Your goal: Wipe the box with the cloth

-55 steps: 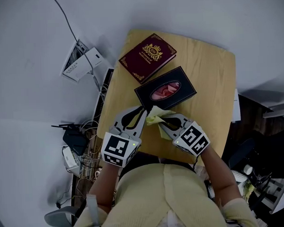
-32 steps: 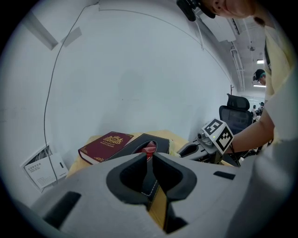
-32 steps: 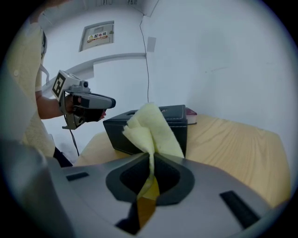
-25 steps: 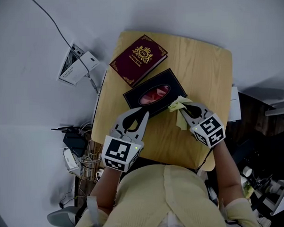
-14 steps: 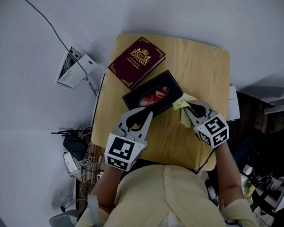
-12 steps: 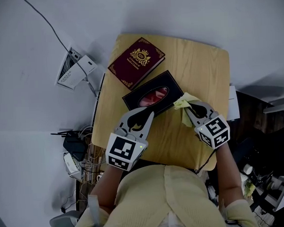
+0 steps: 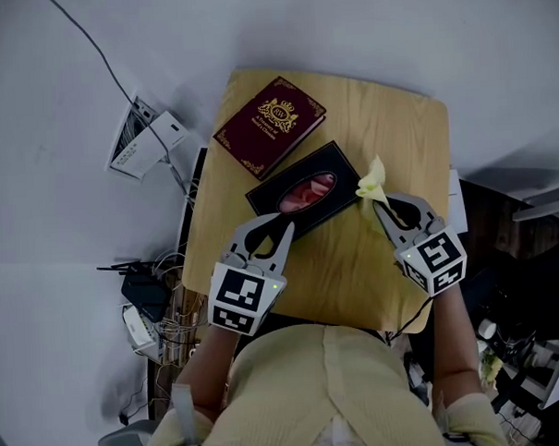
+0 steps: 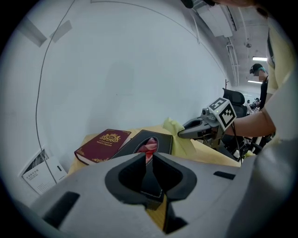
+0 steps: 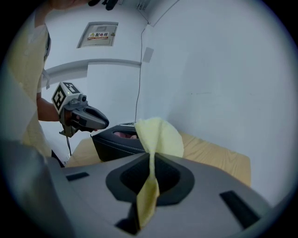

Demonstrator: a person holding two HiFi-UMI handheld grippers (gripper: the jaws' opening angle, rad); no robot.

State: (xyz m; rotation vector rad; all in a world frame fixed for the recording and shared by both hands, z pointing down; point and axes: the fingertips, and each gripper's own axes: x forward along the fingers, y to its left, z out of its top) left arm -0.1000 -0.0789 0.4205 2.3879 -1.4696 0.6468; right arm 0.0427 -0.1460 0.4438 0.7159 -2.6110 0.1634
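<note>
The black box (image 7: 344,168) lies flat on the wooden counter (image 7: 396,129). Its long axis runs from lower left to upper right in the head view, and its oval opening faces up, showing pink tissue (image 7: 304,190). The left gripper (image 7: 282,228) has its jaws clenched on the box's near-left edge. The right gripper (image 7: 380,204) has its jaws clamped on the yellow cloth (image 7: 372,178), which stands up from them just beside the box's right end; we cannot tell whether cloth and box touch. Beyond the box lies a maroon book (image 7: 270,124) with a gold crest; its lettering is too small to read. The wall sign (image 9: 97,33) in the right gripper view carries characters we cannot read reliably.
</note>
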